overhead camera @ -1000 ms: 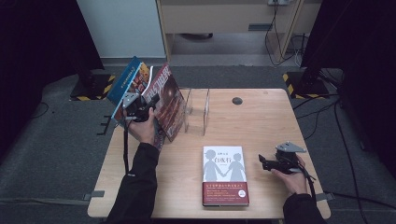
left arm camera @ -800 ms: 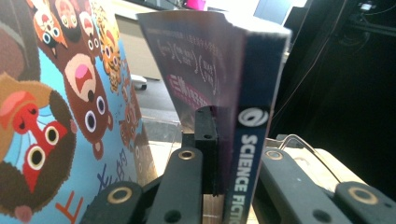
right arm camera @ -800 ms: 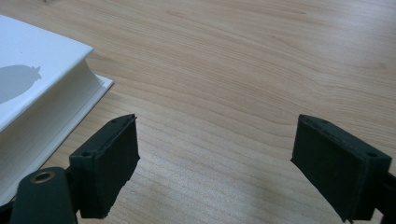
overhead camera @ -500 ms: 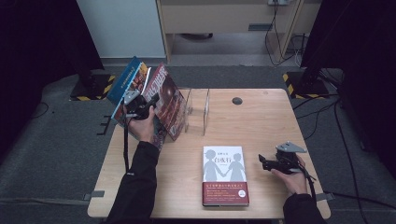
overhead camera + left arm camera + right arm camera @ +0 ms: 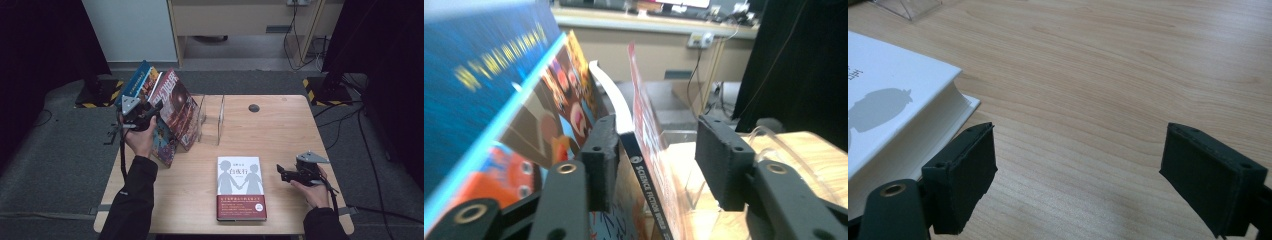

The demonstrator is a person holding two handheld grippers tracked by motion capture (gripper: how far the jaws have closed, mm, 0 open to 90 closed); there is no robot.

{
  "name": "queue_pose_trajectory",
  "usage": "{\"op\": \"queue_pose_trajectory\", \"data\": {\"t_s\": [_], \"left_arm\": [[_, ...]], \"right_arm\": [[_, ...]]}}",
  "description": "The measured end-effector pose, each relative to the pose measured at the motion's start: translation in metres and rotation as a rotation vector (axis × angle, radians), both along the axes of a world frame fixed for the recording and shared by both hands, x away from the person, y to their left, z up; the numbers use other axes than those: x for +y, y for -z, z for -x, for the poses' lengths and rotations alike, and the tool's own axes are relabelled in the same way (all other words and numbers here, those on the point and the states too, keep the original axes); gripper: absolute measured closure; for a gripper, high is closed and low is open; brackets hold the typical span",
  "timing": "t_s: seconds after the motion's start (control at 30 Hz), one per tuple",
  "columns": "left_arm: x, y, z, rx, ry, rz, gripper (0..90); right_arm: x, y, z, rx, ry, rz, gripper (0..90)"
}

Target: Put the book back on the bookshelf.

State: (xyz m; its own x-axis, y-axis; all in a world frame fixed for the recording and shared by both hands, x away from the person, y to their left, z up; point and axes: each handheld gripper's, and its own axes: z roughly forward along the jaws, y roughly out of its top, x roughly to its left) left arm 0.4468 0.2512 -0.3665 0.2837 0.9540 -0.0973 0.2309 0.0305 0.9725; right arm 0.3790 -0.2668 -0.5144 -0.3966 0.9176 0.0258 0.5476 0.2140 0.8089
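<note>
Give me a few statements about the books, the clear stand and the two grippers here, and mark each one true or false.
1. The white book lies flat on the table. True.
2. The right gripper clamps the white book. False: its jaws stand open beside it, over bare wood.
3. The red magazine leans in the clear stand. True.
4. The left gripper is shut tight on the magazine. False: its jaws have just been opening; the magazine sits between them with a gap on one side.

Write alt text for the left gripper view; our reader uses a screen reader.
Open tongs straddle the spine of a red book leaning among other books; one pad is near its spine, the other stands clear. A clear rack and wooden table lie behind.
</note>
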Motion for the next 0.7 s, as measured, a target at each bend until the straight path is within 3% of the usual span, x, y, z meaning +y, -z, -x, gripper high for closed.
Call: {"op": "queue_pose_trajectory", "data": {"t_s": [0.23, 0.37, 0.57, 0.7], "left_arm": [[0.005, -0.017, 0.029, -0.03, 0.049, -0.006, 47.2], [0.003, -0.02, 0.044, -0.036, 0.091, -0.005, 45.9], [-0.008, -0.009, 0.063, -0.001, 0.178, 0.009, 44.2], [-0.015, 0.01, 0.076, 0.033, 0.217, -0.005, 42.7]], "right_arm": [[0.002, -0.007, 0.002, -0.008, -0.003, -0.034, 14.0], [0.004, -0.013, 0.005, -0.016, -0.016, -0.061, 13.9], [0.011, -0.022, 0.009, -0.036, -0.046, -0.095, 14.0], [0.018, -0.028, 0.012, -0.038, -0.077, -0.118, 14.4]]}}
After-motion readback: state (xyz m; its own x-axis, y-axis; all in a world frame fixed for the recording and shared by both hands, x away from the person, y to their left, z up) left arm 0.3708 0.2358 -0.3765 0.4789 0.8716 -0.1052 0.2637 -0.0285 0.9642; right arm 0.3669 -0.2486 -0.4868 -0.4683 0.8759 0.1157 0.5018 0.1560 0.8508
